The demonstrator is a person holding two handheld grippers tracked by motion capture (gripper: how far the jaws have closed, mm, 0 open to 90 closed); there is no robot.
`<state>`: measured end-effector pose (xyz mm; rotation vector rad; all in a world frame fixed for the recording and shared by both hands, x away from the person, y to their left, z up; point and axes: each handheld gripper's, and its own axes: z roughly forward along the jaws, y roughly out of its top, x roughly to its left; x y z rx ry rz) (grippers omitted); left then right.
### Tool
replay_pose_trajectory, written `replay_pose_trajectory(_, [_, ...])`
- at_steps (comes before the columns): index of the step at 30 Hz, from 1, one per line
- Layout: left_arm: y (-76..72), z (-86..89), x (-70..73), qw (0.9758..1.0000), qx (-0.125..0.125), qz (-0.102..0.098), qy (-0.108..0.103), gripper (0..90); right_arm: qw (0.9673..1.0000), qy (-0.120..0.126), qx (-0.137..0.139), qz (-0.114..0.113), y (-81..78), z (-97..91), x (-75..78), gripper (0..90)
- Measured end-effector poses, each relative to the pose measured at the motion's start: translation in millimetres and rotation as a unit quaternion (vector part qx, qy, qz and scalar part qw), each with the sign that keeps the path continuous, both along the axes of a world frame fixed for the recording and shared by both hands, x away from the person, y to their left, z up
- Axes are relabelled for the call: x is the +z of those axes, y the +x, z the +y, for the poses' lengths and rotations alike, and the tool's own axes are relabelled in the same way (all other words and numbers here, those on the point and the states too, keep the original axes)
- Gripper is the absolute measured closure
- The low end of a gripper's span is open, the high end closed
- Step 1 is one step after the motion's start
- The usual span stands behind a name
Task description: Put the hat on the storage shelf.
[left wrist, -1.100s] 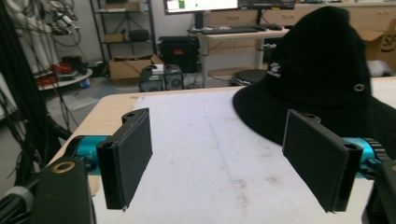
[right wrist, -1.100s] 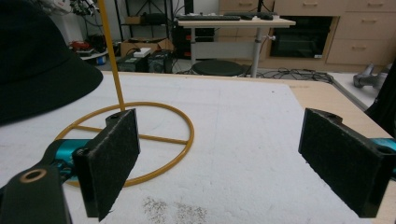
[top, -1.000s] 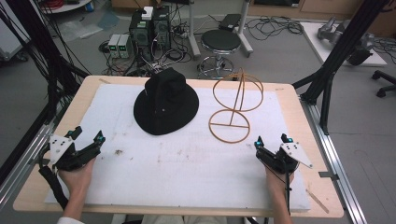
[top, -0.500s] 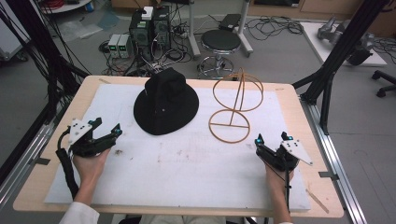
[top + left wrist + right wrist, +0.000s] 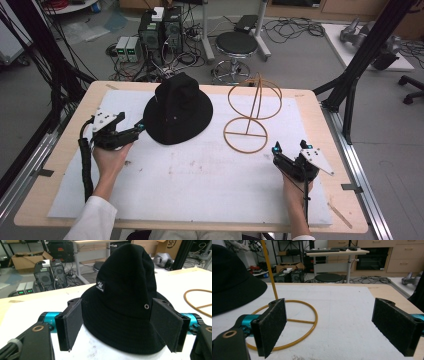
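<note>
A black bucket hat (image 5: 177, 107) sits on the white mat at the back middle. My left gripper (image 5: 137, 129) is at its left brim. In the left gripper view the hat (image 5: 125, 290) stands straight ahead, and my left gripper (image 5: 116, 305) is open with a pad on either side of its near brim, touching nothing that I can see. A gold wire hat stand (image 5: 247, 131) stands right of the hat. Near the front right my right gripper (image 5: 289, 147) is open and holds nothing. In the right gripper view the stand's base ring (image 5: 314, 321) lies ahead-left of my right gripper (image 5: 330, 305).
The white mat (image 5: 200, 190) covers most of the wooden table (image 5: 45, 197). Beyond the far edge are a round stool (image 5: 236, 44), computer cases (image 5: 160, 25) and cables on the floor. Black frame posts (image 5: 350, 80) stand at the table's sides.
My left gripper has moved forward and to the right from the front-left of the table up to the hat's brim. The right gripper has stayed put.
</note>
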<state>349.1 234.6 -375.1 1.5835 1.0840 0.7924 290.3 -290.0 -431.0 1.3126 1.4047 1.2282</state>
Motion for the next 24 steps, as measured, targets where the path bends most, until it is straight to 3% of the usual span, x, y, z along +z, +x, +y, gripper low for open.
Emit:
replay_pose_trajectory(10, [21.3, -18.8, 1.8, 0.9997, -0.011, 0.022, 0.004, 28.6, 1.0000, -0.004, 0.009, 0.002, -0.1, 4.8, 0.3, 11.7])
replay_pose_trajectory(13, [27.7, -23.8, 3.7, 0.9995, -0.012, 0.030, -0.005, 28.5, 0.9999, 0.000, 0.010, 0.004, -0.2, 5.9, 0.3, 11.6])
replay_pose_trajectory(18, [38.5, -34.2, 6.3, 0.9990, -0.014, 0.042, 0.002, 28.6, 0.9999, -0.001, 0.010, 0.001, -0.7, 6.4, 0.9, 11.6])
replay_pose_trajectory(24, [50.6, -49.4, 5.7, 0.9983, -0.016, 0.055, -0.006, 28.4, 0.9999, -0.001, 0.010, 0.004, -0.2, 7.5, 0.4, 11.7])
